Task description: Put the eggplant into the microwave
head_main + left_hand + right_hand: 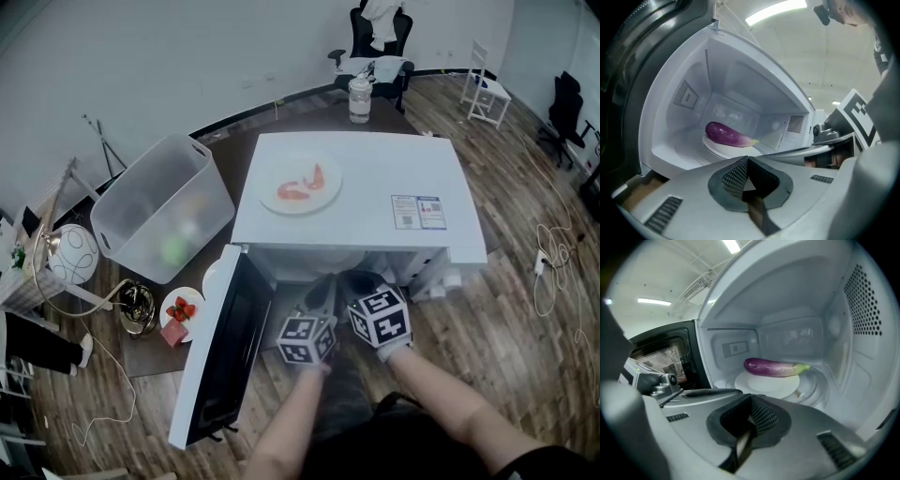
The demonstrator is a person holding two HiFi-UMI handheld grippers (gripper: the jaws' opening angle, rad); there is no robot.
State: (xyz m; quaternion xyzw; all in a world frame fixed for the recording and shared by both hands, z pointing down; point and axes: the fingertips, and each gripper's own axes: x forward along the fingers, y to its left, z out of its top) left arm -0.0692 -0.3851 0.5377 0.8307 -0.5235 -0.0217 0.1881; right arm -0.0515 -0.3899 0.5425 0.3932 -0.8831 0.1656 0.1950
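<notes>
Nearest the person, at the near edge of the desk [155, 352], both arms reach forward side by side. The left hand-held gripper [747, 161] has its jaws closed together with nothing between them. The right hand-held gripper [751, 398] is likewise closed and empty. Both point into the mouth of the white microwave [375, 187], which fills the middle of the desk, and each gripper shows at the edge of the other's view.

The microwave door [225, 347] stands swung fully out toward the near-left corner, its dark window facing right. Just left of it, near the near-left corner, a small white plate [192, 295] carries strawberries [184, 308].

Inside the cavity the purple eggplant [774, 367] lies on its side across the far part of the white turntable [764, 384]. Its green stem end points to the cavity's right wall. It is well clear of both grippers.

On the microwave's roof, toward the left, a round plate [333, 192] holds a pink shrimp [298, 188]. By the desk's left edge sits a clear plastic bin [141, 187], tilted. At the far edge a capped jar [360, 98] stands upright.
</notes>
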